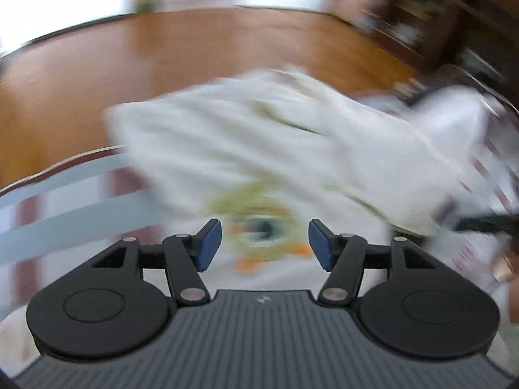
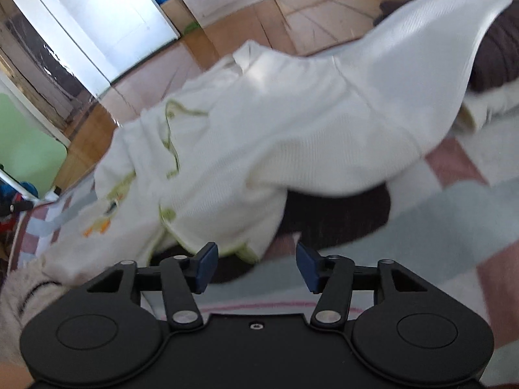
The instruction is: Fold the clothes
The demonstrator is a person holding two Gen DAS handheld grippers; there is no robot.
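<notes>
A white garment with green trim and a green and orange print lies crumpled on a striped blanket; the left wrist view is blurred. My left gripper hovers over the print, jaws apart, nothing between the blue pads. In the right wrist view the same white garment spreads across the checked blanket, one part draped over something dark. My right gripper stands open just short of the garment's green-trimmed edge, with no cloth between its pads.
A wooden floor lies beyond the blanket. A dark cloth shows under the garment, and a dark brown shape sits at the far right. White doors and a green panel stand at the left. A hand shows at the right edge.
</notes>
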